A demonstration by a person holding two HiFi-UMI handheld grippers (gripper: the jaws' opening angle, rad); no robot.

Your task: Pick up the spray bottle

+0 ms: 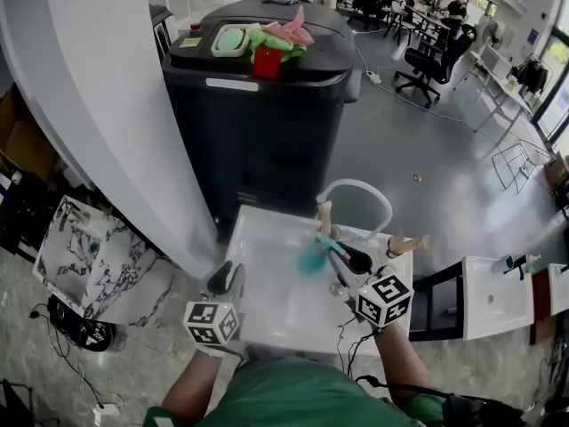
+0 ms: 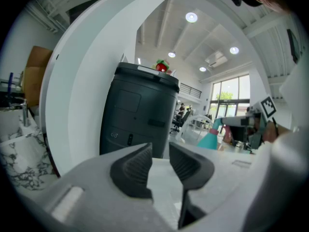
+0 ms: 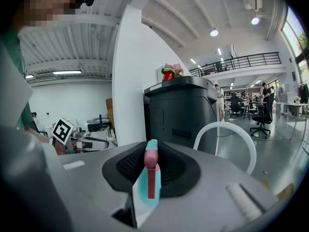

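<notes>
The spray bottle (image 1: pixel 311 258) is teal with a pink trigger and hangs over the white basin (image 1: pixel 267 318). My right gripper (image 1: pixel 338 254) is shut on it near the head. In the right gripper view the bottle (image 3: pixel 149 178) stands upright between the dark pads of that gripper (image 3: pixel 150 166). My left gripper (image 1: pixel 227 280) rests at the basin's left front edge. It stands open by a narrow gap with nothing between its pads (image 2: pixel 133 170). From the left gripper view the bottle (image 2: pixel 210 138) shows far to the right.
A tall black machine (image 1: pixel 258 123) stands behind the basin, with a red cup (image 1: pixel 267 60) and green and pink things on top. A white arched faucet (image 1: pixel 356 189) rises at the basin's back edge. A white curved wall (image 1: pixel 98 105) stands at the left, and a marbled slab (image 1: pixel 80 247) lies there.
</notes>
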